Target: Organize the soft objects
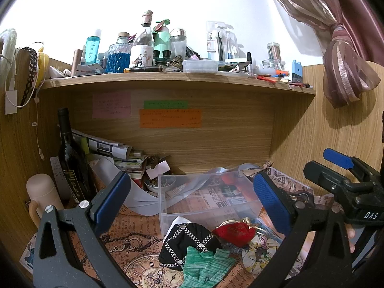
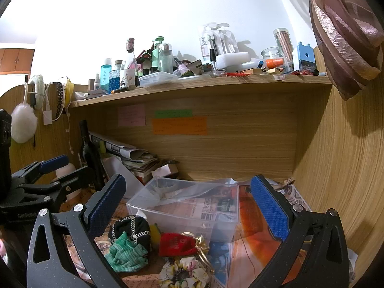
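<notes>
Left gripper: the black two-finger gripper with blue pads [image 1: 192, 201] is spread wide and holds nothing; it hovers above the desk.
Right gripper: the matching black gripper with blue pads [image 2: 189, 206] is also spread wide and empty, just right of the left one.
Box: a clear plastic rectangular box [image 1: 165, 206] sits straight ahead between the fingers of both grippers.
Soft objects: a black pouch with silver chain trim [image 1: 189, 242], a green knitted cloth [image 1: 206, 266], a red velvet drawstring bag [image 1: 234, 232] and a floral fabric scrunchie [image 2: 184, 273] lie clustered below the fingers, just in front of the box.
Desk: covered with vintage newspaper-print paper [image 1: 134, 244].
Shelf: a wooden shelf [image 1: 177, 79] above, crowded with bottles.
</notes>
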